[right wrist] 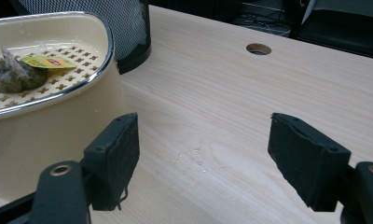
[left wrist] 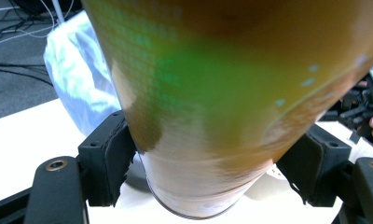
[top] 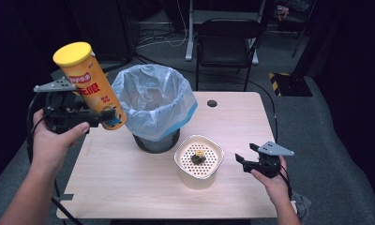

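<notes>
- Currently, item one: yellow chip can, lifted clear of the table, held at its lower end between the jaws of my left gripper; both pads press its sides in the left gripper view.
- Orientation: long axis tilted, yellow lid up and leaning to my left, base down and toward the bin.
- Position: just beside the rim of the trash bin with its pale blue bag, at the bin's left; the can's base is near the bag's edge.
- Item two: cream strainer container, standing on the table in front of the bin, a used tea bag lying on its perforated top.
- Item three: my right gripper, low over the table to the right of the container, jaws spread wide, nothing between them.
</notes>
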